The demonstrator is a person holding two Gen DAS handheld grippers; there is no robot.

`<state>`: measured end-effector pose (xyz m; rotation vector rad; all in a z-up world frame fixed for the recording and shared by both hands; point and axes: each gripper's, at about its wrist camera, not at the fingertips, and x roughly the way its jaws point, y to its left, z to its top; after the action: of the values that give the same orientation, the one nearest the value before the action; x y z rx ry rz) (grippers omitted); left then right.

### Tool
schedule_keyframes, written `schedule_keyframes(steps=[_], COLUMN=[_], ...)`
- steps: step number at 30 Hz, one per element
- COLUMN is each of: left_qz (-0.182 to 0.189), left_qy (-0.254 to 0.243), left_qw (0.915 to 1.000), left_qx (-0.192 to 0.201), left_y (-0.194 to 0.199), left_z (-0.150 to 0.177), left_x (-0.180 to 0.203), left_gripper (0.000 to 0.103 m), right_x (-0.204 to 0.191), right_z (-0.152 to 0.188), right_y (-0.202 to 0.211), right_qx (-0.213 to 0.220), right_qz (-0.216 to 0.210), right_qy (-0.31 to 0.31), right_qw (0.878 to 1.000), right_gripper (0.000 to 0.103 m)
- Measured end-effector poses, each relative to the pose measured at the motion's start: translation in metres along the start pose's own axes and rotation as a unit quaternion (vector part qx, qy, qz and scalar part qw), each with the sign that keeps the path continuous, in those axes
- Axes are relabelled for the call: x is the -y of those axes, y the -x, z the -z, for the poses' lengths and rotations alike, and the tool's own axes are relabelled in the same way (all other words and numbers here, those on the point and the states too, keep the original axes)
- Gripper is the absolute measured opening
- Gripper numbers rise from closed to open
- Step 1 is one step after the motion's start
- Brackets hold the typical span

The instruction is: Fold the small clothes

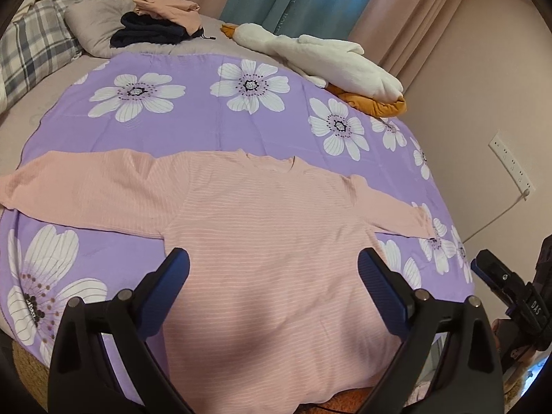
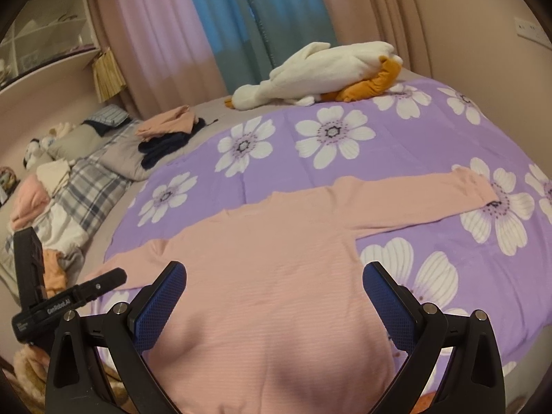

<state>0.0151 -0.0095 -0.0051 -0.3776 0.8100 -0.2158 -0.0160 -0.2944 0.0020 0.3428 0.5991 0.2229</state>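
your left gripper (image 1: 274, 269) and right gripper (image 2: 274, 284) hang spread wide, empty, above a flat pink shirt (image 1: 262, 241); plush goose (image 1: 310, 55) and folded clothes (image 1: 162, 20) lie beyond.

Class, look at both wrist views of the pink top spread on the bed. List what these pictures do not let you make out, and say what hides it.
- pink top: its hem, hidden in both wrist views behind the open left tongs and right tongs.
- Its left cuff, cut off by the left wrist view's edge.
- dark clothes: the type is hidden; they are far off, with a folded pink garment on top.
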Motion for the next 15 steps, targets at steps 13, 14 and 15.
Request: schedule_keyframes(steps=[13,14,15], left_qz=[-0.013,-0.014,-0.014], left_qy=[0.004,0.005,0.005], left_qw=[0.9999,0.9999,0.9999], left_qx=[-0.003,-0.003,-0.002], left_y=[-0.02,-0.02,-0.021], left_z=[-0.005,-0.005,-0.005], left_x=[0.007,0.008,0.008], left_gripper=[0.097,0.097,0.097], right_x=[0.03,0.031,0.033], right_z=[-0.005,-0.006,-0.006], right_y=[-0.008,-0.008,-0.008], right_qx=[-0.01,-0.01,-0.009], right_qz=[0.006,0.005,0.005], right_qy=[-0.016,-0.015,-0.014], right_qw=[1.0,1.0,1.0], right_gripper=[0.1,0.1,0.1])
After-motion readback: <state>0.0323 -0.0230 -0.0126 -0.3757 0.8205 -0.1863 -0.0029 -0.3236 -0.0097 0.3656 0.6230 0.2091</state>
